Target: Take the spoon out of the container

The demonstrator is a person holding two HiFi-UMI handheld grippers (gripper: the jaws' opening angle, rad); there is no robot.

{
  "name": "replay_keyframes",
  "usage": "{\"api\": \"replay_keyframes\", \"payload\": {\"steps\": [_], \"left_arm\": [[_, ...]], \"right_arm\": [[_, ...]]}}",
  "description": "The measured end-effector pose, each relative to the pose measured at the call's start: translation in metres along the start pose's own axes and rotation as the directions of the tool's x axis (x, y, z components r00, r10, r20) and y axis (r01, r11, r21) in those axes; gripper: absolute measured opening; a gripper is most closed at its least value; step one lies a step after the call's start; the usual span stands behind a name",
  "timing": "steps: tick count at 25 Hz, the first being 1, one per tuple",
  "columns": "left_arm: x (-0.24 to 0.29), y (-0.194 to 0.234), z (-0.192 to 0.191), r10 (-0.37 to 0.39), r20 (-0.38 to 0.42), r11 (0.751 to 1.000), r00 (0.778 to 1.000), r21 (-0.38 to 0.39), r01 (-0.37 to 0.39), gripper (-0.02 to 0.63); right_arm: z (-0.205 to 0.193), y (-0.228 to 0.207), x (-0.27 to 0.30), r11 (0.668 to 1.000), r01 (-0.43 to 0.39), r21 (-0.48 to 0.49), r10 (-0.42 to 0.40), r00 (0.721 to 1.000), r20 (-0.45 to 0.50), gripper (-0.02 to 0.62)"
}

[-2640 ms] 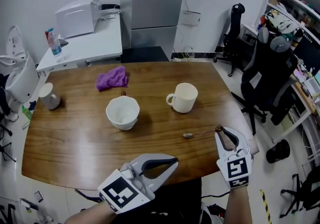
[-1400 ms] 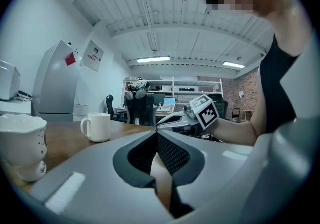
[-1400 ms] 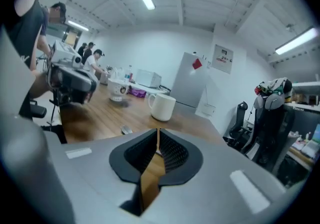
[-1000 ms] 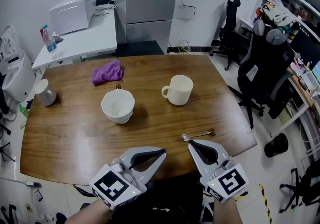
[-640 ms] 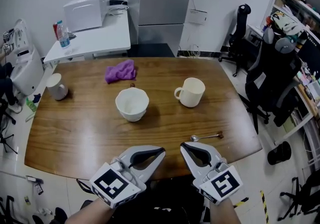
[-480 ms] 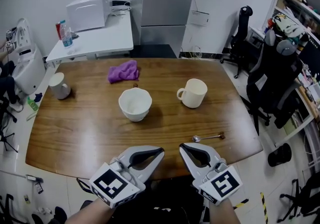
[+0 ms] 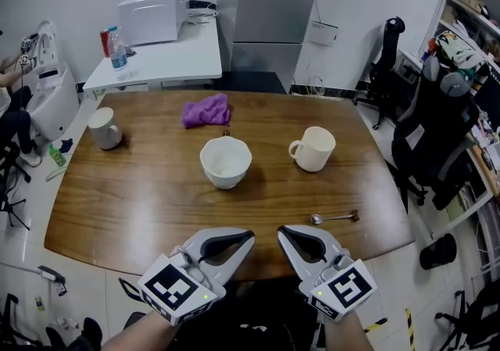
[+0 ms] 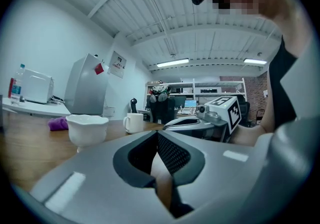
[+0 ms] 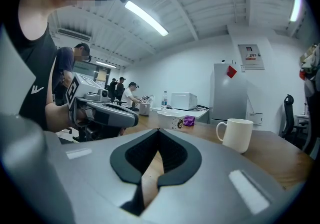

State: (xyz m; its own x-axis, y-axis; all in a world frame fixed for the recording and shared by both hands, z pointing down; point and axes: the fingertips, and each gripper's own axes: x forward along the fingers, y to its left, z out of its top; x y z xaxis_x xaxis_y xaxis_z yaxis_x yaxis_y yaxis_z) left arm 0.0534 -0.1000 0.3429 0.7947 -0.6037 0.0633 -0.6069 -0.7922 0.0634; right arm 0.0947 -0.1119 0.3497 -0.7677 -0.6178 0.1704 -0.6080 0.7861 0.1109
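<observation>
The metal spoon (image 7: 334,218) lies flat on the wooden table (image 7: 141,201) near its right front edge, outside every container. The white bowl (image 7: 226,160) stands mid-table, with the cream mug (image 7: 314,148) to its right. My left gripper (image 7: 248,234) and right gripper (image 7: 283,230) hover side by side over the front edge, tips close together, both shut and empty. The spoon is a short way right of my right gripper. From the left gripper view, the bowl (image 8: 87,127), mug (image 8: 134,122) and right gripper (image 8: 202,120) show beyond the shut left gripper (image 8: 157,133). The right gripper (image 9: 159,130) faces the mug (image 9: 239,134).
A purple cloth (image 7: 206,111) lies at the table's back and a small white mug (image 7: 103,127) stands at the left. Behind are a white side table with a printer (image 7: 152,15) and a bottle. Office chairs (image 7: 430,119) stand to the right.
My right gripper has left the spoon's handle and come left to the front edge beside the left gripper. The spoon stays on the table. The head view has shifted.
</observation>
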Motion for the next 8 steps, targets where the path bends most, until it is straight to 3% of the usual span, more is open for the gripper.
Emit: {"api": "replay_keyframes", "payload": {"steps": [8], "left_arm": [[-0.011,0.003,0.000,0.012,0.002,1.000,1.000,-0.006,-0.012,0.012]], "right_arm": [[0.001,0.010,0.009,1.000,-0.018,-0.006,0.018,1.000,-0.001,0.002]]}}
